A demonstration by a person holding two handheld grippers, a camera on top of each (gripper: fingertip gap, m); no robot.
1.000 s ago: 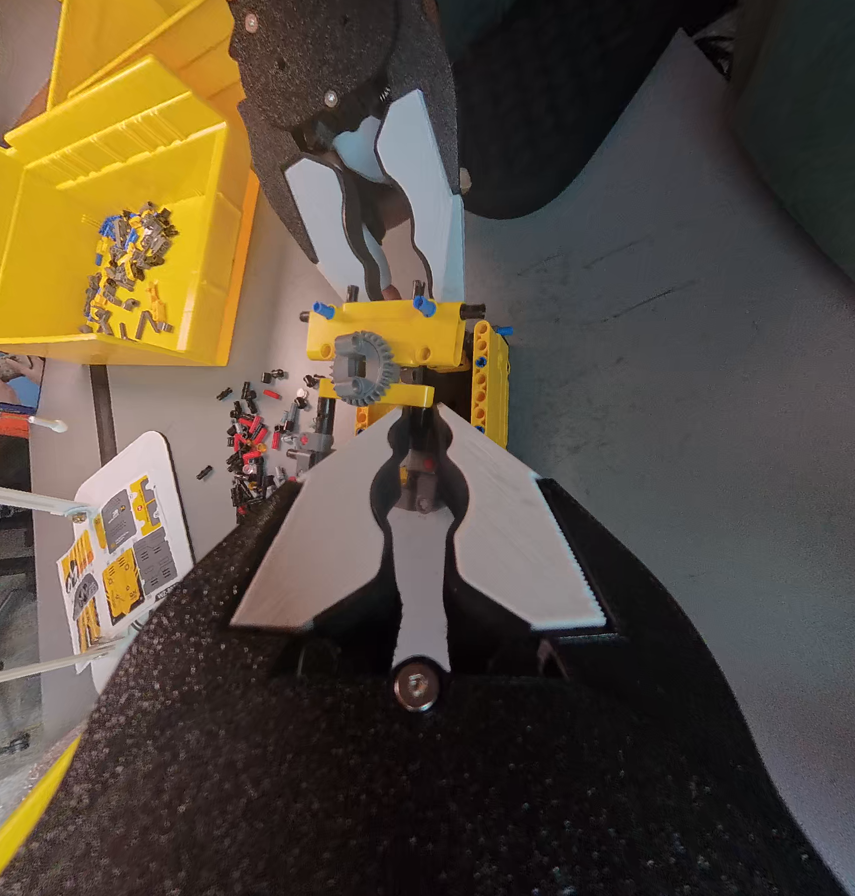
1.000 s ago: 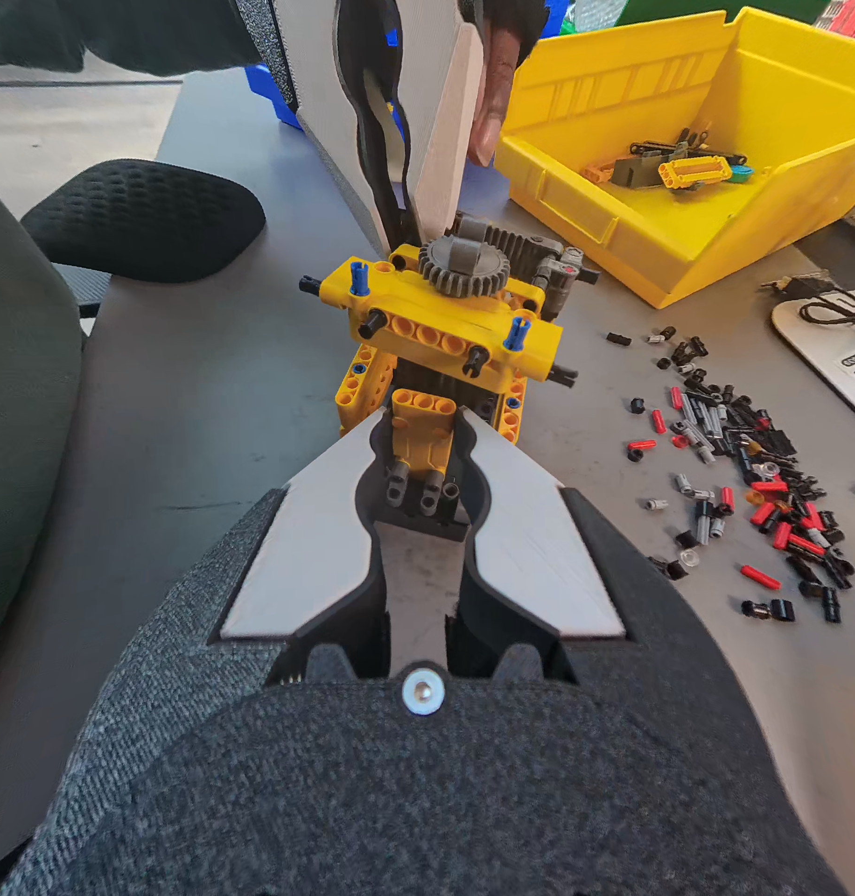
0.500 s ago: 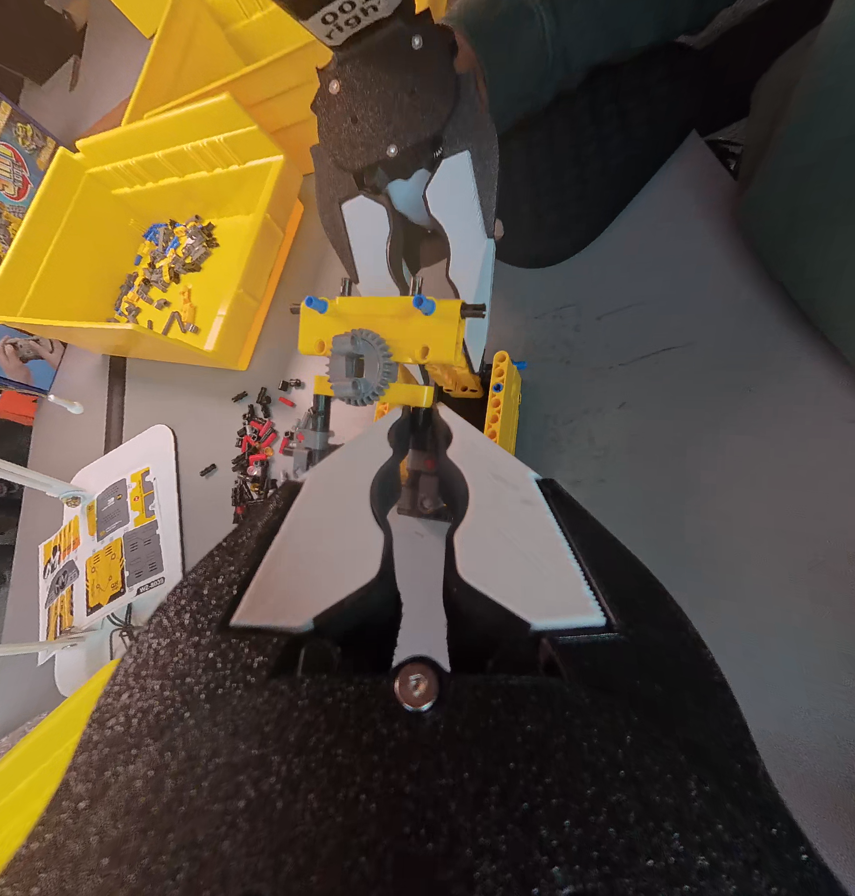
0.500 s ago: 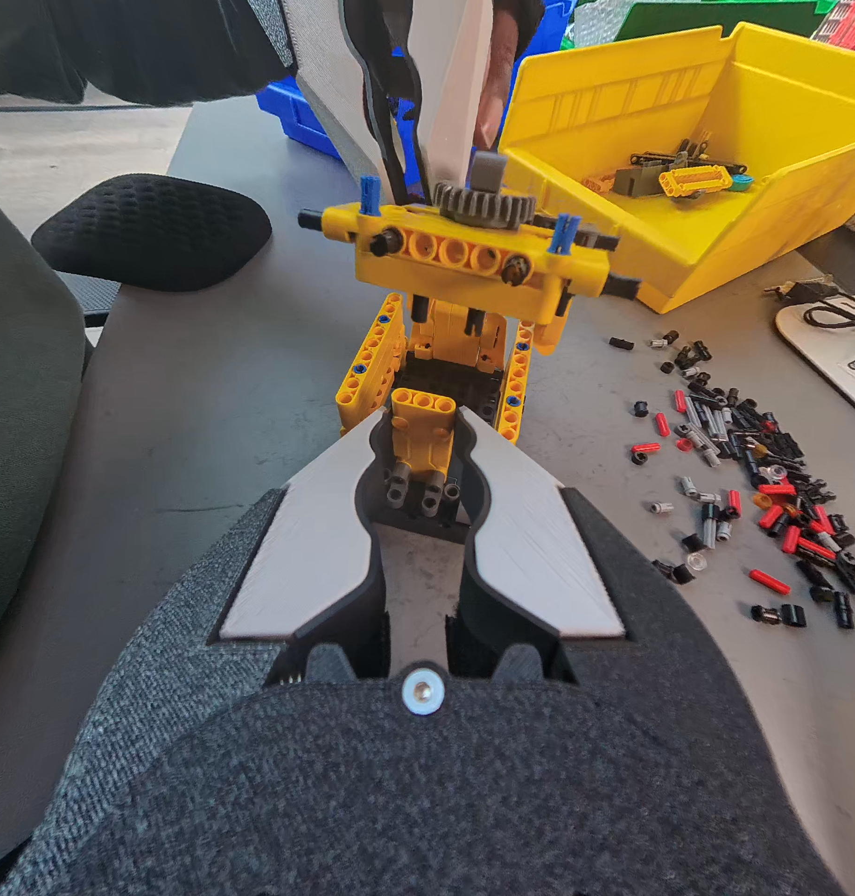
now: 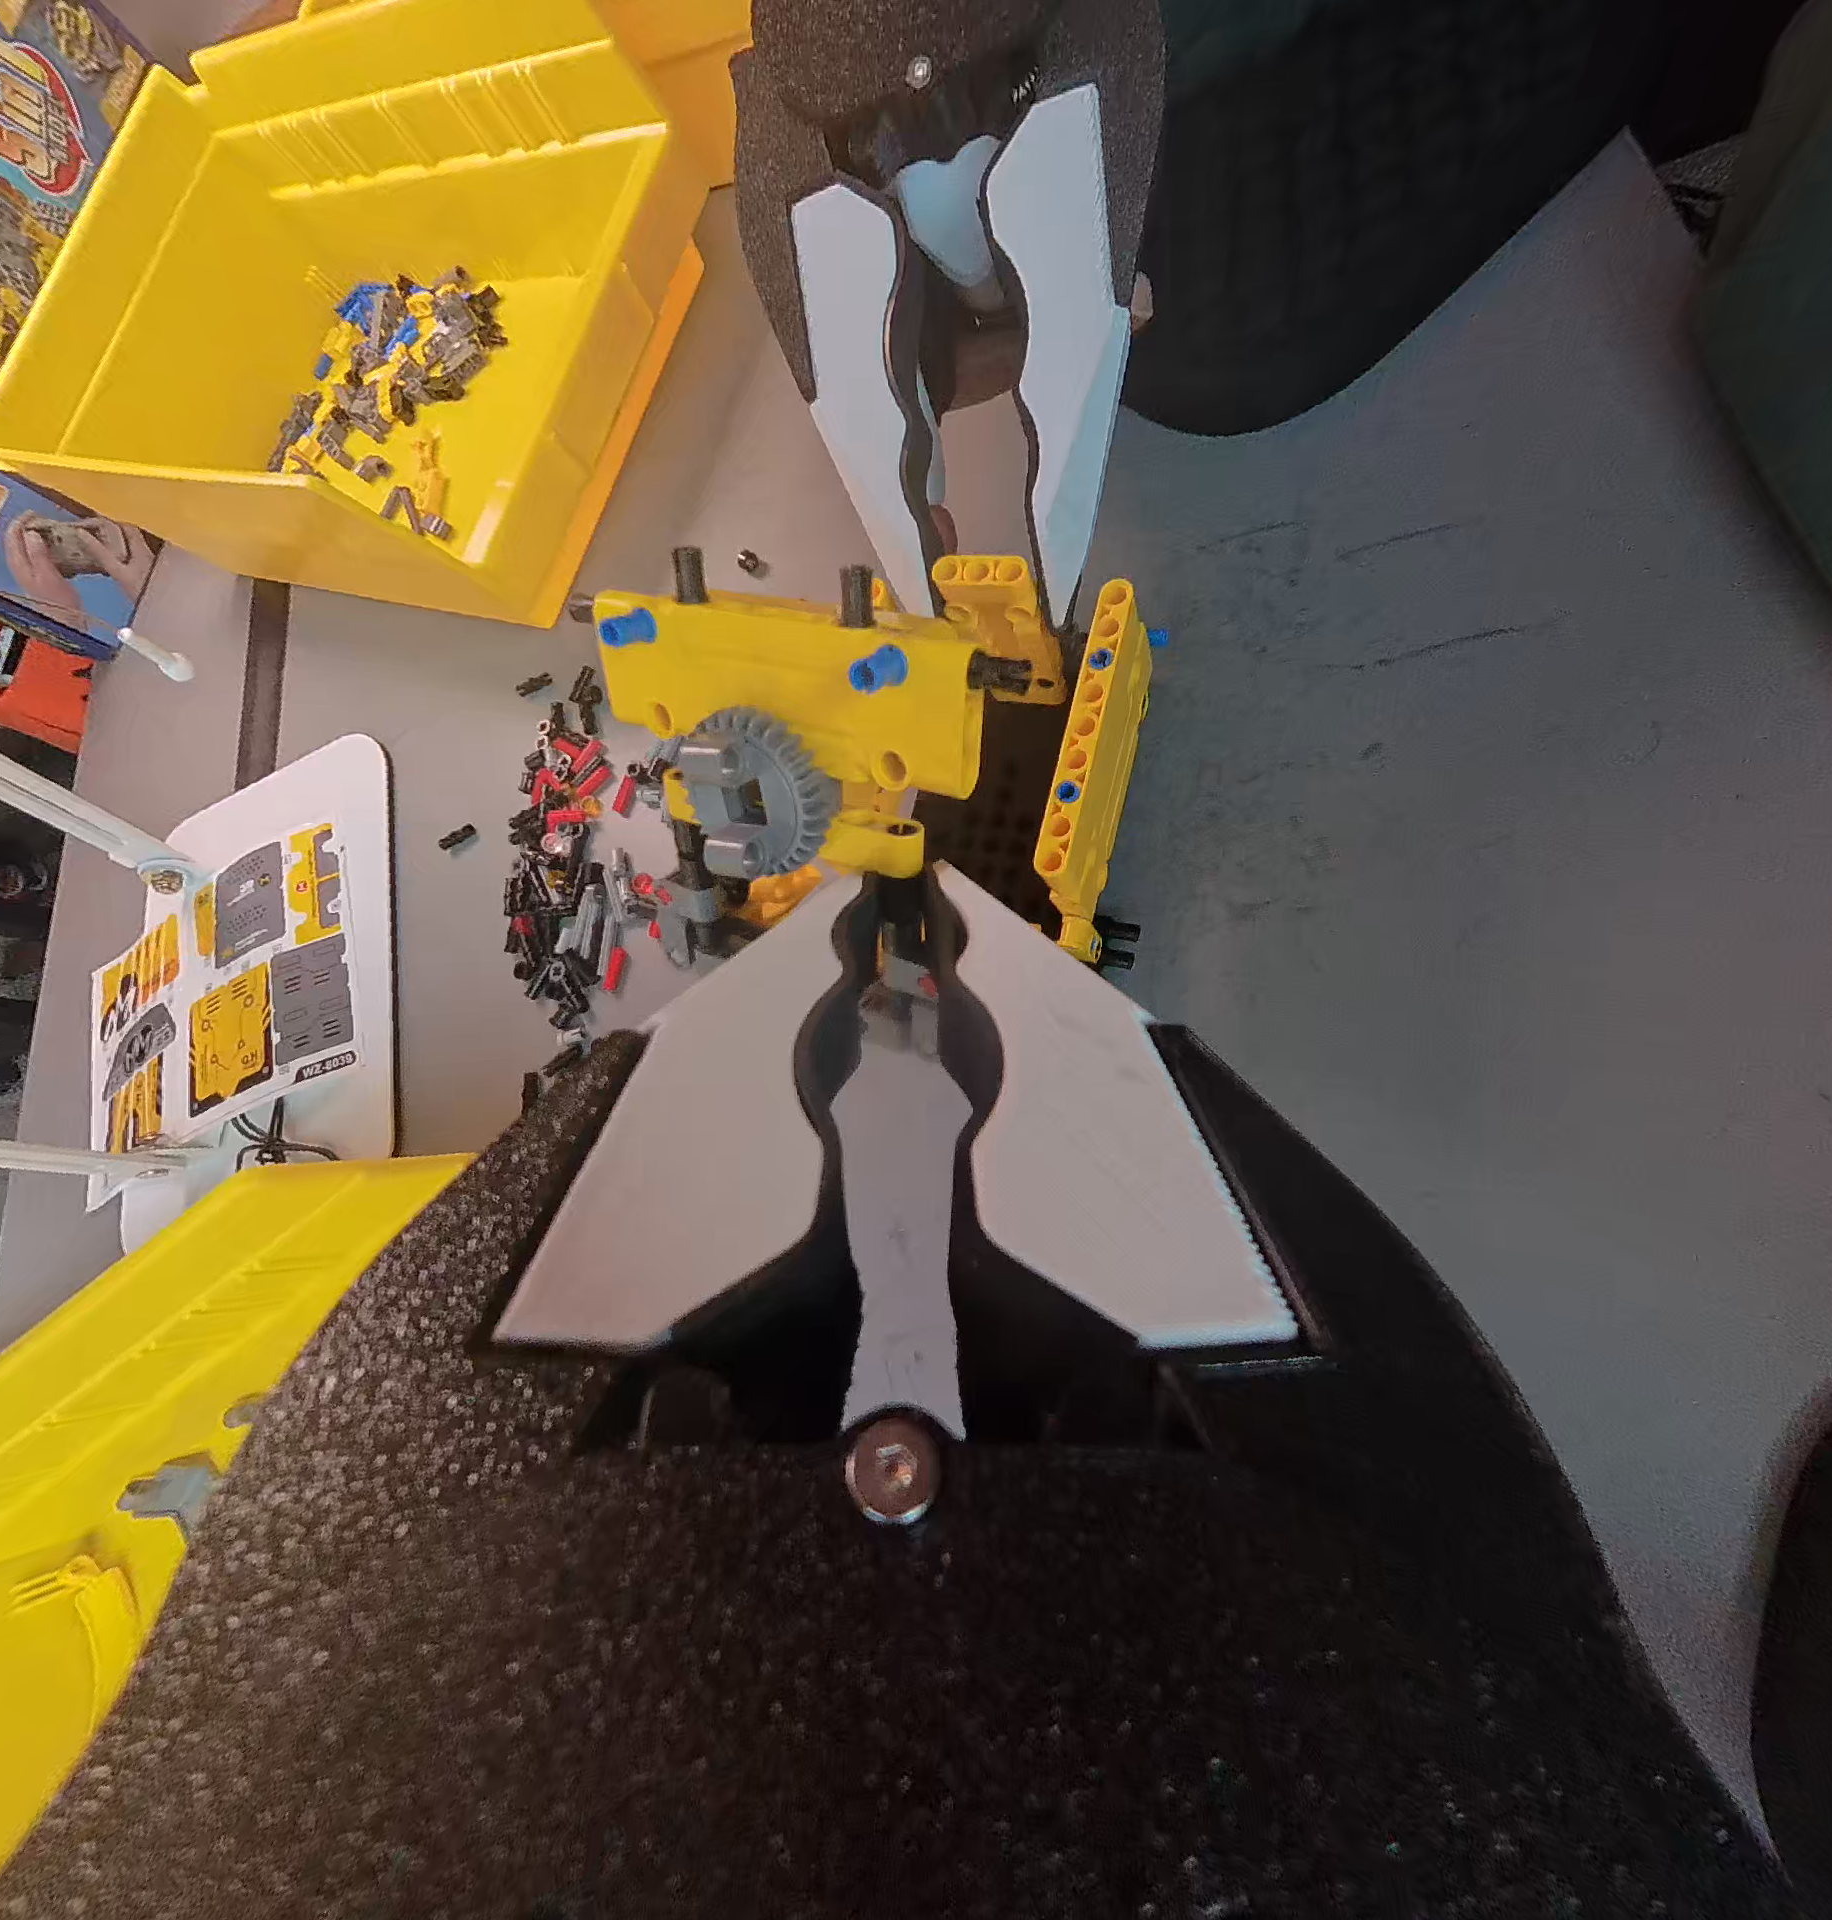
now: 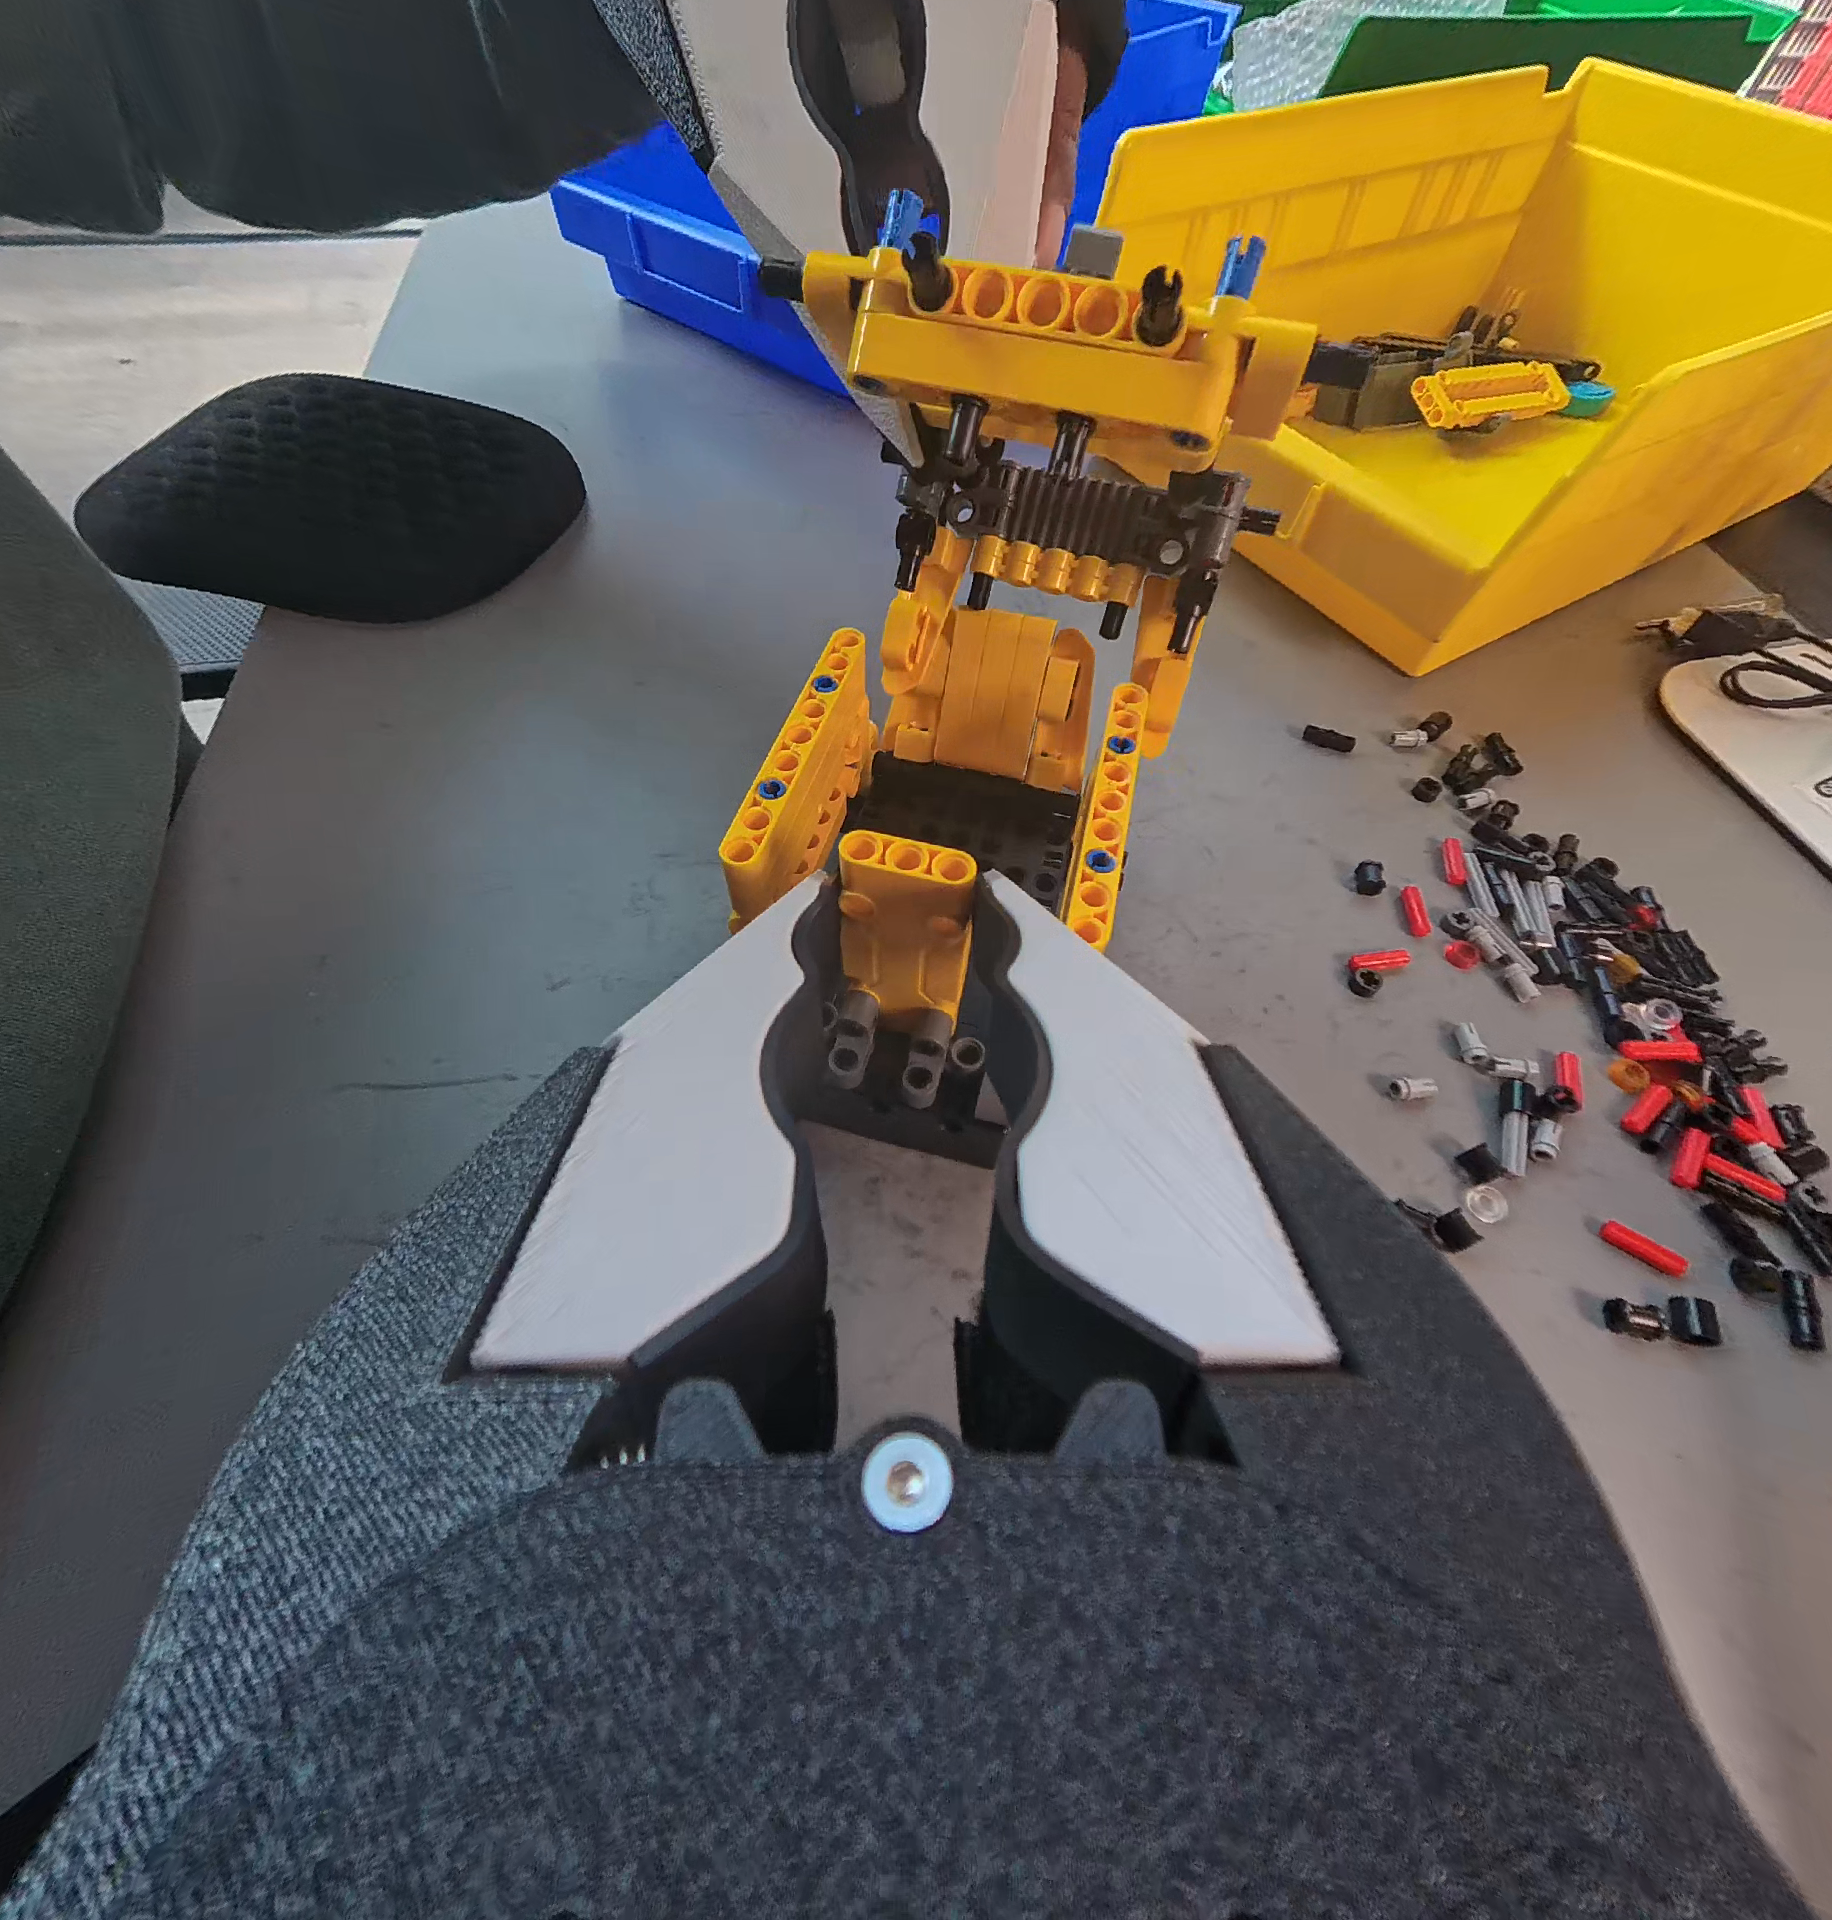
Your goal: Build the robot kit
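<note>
White sticker sheet (image 5: 257, 935), left of the left gripper (image 5: 896, 883) jaws: small printed code line at bottom. Colourful box (image 5: 18, 208), far upper left: big lettering, numerals.

I see a yellow bin (image 6: 1577, 343) with small parts, a blue bin (image 6: 673, 249), loose little pegs (image 6: 1618, 1018) on the grey table (image 6: 455, 831), and a picture sheet (image 5: 257, 956).
</note>
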